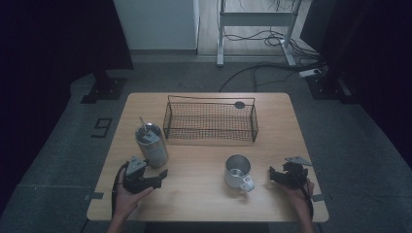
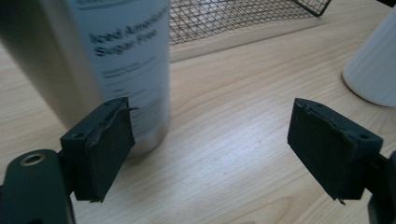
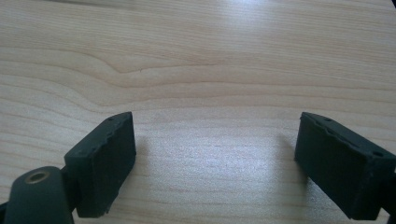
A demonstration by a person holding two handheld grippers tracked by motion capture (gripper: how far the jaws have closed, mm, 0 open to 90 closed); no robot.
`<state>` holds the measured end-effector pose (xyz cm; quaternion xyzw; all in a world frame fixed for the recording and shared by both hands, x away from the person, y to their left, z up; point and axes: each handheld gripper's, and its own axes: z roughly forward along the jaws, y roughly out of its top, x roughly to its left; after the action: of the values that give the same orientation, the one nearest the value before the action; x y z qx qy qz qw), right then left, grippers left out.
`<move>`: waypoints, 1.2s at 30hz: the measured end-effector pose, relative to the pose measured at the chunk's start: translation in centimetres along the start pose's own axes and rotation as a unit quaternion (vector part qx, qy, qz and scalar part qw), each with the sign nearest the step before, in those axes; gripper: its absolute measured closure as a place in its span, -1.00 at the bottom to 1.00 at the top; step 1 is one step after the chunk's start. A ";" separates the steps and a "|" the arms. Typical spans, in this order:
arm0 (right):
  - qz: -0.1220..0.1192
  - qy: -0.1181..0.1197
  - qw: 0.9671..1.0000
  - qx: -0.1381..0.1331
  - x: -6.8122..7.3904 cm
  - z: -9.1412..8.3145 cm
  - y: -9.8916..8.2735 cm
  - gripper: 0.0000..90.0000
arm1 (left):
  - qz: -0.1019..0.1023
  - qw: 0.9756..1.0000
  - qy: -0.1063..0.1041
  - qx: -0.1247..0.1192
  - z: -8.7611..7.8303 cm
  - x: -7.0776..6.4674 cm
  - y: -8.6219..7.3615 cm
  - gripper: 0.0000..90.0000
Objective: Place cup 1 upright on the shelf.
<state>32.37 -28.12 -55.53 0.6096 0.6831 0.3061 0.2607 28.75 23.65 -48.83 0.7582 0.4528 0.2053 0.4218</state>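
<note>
**Both grippers spread, nothing held**

Wooden table (image 1: 204,194), lit dim from above. Wire basket (image 1: 210,121) at the far centre. Tall can (image 1: 151,144) front-left; the left gripper view reads its label, "Iced Americano, Sugar Free". White mug (image 1: 238,172) front-right. Left gripper (image 2: 210,149) jaws wide apart, just beside the can. Right gripper (image 3: 215,158) jaws wide apart over bare wood.

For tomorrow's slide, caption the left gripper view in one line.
Open left gripper beside a tall can on the wooden table, wire basket behind.
</note>
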 end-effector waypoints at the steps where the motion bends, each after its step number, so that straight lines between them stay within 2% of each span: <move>1: 0.000 0.000 1.000 0.000 0.0 0.0 0.0 -0.73 | 0.000 1.000 0.000 0.000 0.0 0.0 0.0 -0.68; 8: 0.001 -0.002 1.000 0.000 0.0 0.0 0.0 -0.72 | -0.017 1.000 0.013 -0.010 -0.8 1.0 0.1 -0.70; 17: 0.002 -0.004 1.000 0.000 0.0 0.0 0.0 -0.72 | -0.031 0.999 0.026 -0.017 -1.0 2.0 0.1 -0.75; 26: 0.003 -0.004 1.000 0.000 0.0 0.0 0.0 -0.72 | -0.035 0.999 0.035 -0.013 -0.8 2.4 0.5 -0.84; 33: 0.002 -0.004 1.000 0.000 0.0 0.0 0.0 -0.72 | -0.039 0.998 0.042 -0.014 -0.1 3.3 1.0 -0.92; 36: 0.002 -0.004 1.000 0.000 0.0 -0.1 -0.1 -0.72 | -0.045 0.998 0.037 -0.015 0.2 3.8 0.9 -0.94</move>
<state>32.30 -28.16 -55.53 0.6122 0.6807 0.3041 0.2633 31.24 26.59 -48.40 0.7225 0.4988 0.2211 0.4246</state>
